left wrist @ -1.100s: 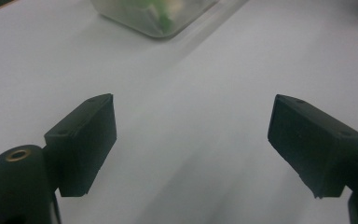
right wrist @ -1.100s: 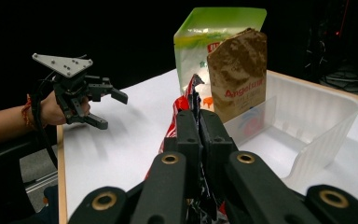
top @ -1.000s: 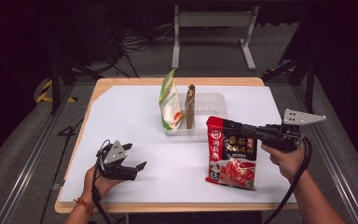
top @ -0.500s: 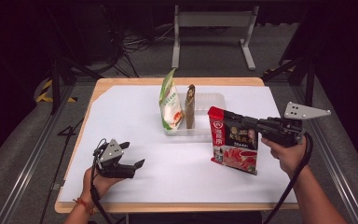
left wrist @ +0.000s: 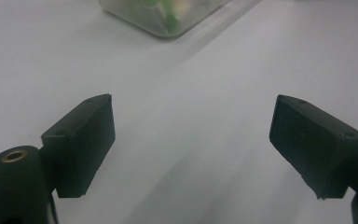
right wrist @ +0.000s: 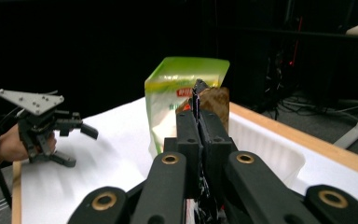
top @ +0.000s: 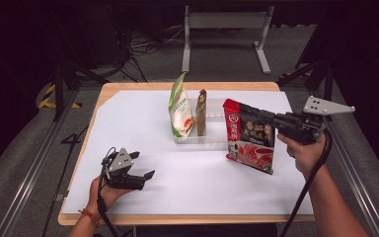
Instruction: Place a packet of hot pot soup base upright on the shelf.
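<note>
Dark room, wooden desk (top: 128, 89) under a white sheet; at its far middle a clear tray (top: 214, 136) holds a green-and-white pouch (top: 180, 111) and a thin brown packet (top: 201, 112), both upright. Right hand-held gripper (top: 271, 120), jaws clamped tight on the edge of a red-and-black food bag (top: 249, 136), holds it clear of the desk, just right of the tray. Left hand-held gripper (top: 145, 177) low at the near left, jaws spread wide, nothing between them.
</note>
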`<state>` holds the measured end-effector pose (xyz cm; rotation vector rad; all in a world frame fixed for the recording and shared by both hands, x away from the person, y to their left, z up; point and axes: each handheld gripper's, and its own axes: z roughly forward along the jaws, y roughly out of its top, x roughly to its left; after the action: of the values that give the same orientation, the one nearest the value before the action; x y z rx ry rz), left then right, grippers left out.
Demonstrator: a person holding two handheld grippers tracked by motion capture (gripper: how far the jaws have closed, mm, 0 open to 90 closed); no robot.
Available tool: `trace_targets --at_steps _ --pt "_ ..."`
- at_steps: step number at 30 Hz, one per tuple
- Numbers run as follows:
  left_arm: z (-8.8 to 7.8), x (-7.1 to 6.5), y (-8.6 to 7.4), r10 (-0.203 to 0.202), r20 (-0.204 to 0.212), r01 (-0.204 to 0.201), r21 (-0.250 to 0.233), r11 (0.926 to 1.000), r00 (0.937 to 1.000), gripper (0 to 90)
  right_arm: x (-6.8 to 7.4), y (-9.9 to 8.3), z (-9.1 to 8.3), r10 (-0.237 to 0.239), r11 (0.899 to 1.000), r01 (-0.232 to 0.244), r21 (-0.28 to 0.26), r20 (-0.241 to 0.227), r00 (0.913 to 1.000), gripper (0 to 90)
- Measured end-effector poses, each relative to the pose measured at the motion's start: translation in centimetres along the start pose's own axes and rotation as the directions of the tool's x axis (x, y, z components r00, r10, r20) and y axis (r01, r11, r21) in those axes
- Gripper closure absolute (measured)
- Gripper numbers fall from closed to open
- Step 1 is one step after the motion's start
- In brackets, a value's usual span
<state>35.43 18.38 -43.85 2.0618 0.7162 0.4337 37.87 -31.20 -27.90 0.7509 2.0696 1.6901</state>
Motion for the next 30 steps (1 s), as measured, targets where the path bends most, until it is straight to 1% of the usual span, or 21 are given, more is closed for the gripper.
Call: trace_targets --at_steps 2,4,9,13,14,17,22,25,26,28,30 --pt "0.0 0.0 0.0 0.002 0.003 -0.002 0.001 1.0 1.0 15.0 0.1 0.6 0.1 -0.013 1.0 0.013 -0.008 0.008 0.9999 88.4" --pt "0.1 0.0 0.0 -0.003 0.003 0.003 0.002 1.0 1.0 14.9 0.0 1.2 0.3 -0.015 1.0 0.015 -0.02 0.016 0.9998 88.5" --pt "0.0 0.1 -0.1 0.003 0.006 -0.003 0.004 1.0 1.0 14.6 0.1 1.9 1.1 -0.014 0.999 0.015 -0.033 0.031 0.9994 88.4" --pt "0.0 0.0 0.0 0.008 0.009 -0.008 0.005 1.0 0.9999 14.6 -0.1 2.5 1.8 -0.003 0.999 0.004 -0.038 0.047 0.9989 88.4" --pt "0.0 0.0 0.0 0.009 0.01 -0.009 0.004 1.0 0.9999 14.6 -0.1 2.7 2.0 -0.003 0.999 0.005 -0.042 0.045 0.999 88.4" --pt "0.0 0.0 -0.1 0.007 0.013 -0.007 0.005 1.0 0.9999 14.7 -0.1 3.2 2.5 -0.013 0.999 0.015 -0.035 0.058 0.9982 88.4" --pt "0.1 0.1 -0.2 0.006 0.009 -0.006 0.01 0.9999 0.9999 14.4 -0.4 3.7 3.5 -0.013 0.999 0.015 -0.028 0.077 0.997 88.5" --pt "0.0 0.1 -0.2 0.005 0.01 -0.005 0.009 0.9999 0.9999 14.3 -0.7 3.9 4.1 0.001 0.999 0.001 -0.032 0.082 0.9966 88.5" --pt "0.0 0.1 -0.2 0.005 0.011 -0.005 0.009 0.9999 0.9999 14.3 -0.8 4.1 4.7 0.001 1.0 0.002 -0.025 0.098 0.9951 88.5" --pt "0.0 0.1 -0.2 0.007 0.008 -0.007 0.011 0.9999 0.9999 14.3 -0.8 4.2 4.8 -0.004 1.0 0.006 -0.022 0.106 0.9944 88.6" --pt "0.0 0.1 -0.2 0.008 0.009 -0.008 0.013 0.9999 0.9999 14.5 -0.9 4.4 5.2 0.006 1.0 -0.004 -0.019 0.104 0.9946 88.5"
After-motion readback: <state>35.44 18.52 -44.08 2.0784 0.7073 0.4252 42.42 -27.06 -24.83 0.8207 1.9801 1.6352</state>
